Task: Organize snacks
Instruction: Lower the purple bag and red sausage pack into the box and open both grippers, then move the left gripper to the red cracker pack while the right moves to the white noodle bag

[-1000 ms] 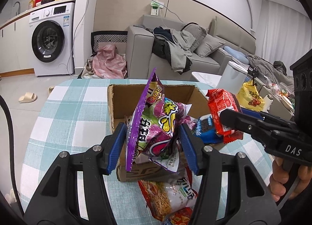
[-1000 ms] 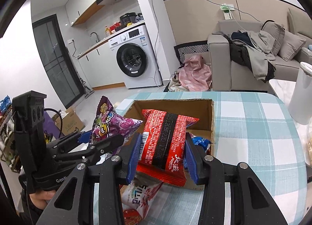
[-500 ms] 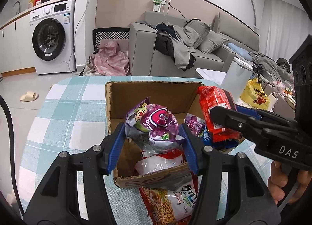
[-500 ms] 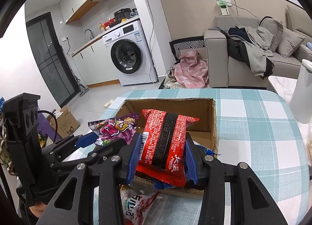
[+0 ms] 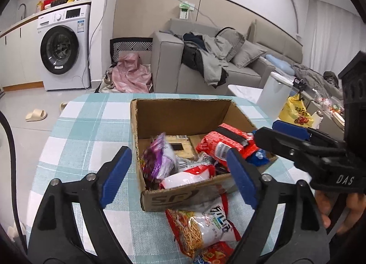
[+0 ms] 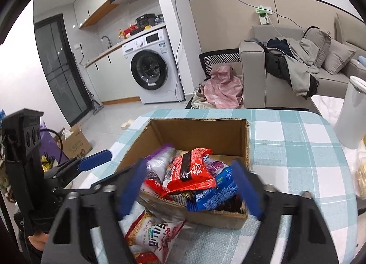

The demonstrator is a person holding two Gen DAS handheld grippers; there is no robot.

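Note:
An open cardboard box (image 5: 183, 113) (image 6: 196, 131) sits on the checked table and holds several snack packs. The purple pack (image 5: 157, 161) (image 6: 157, 163) lies at its left side. The red pack with a black stripe (image 5: 228, 142) (image 6: 189, 172) lies on top, beside a blue pack (image 6: 215, 188). My left gripper (image 5: 180, 174) is open and empty just in front of the box. My right gripper (image 6: 189, 186) is open and empty over the box's near edge; it also shows in the left wrist view (image 5: 286, 136). A noodle snack bag (image 5: 203, 225) (image 6: 155, 232) lies on the table in front of the box.
A white bin (image 6: 352, 115) stands at the table's right edge. A yellow bag (image 5: 297, 113) sits off to the right. A sofa with clothes (image 5: 205, 62) and a washing machine (image 5: 61, 49) are beyond the table. A small red pack (image 5: 215, 252) lies near the front edge.
Both grippers opened. The purple pack left my left gripper and the red pack left my right gripper; both now lie in the box. Both grippers drew back slightly.

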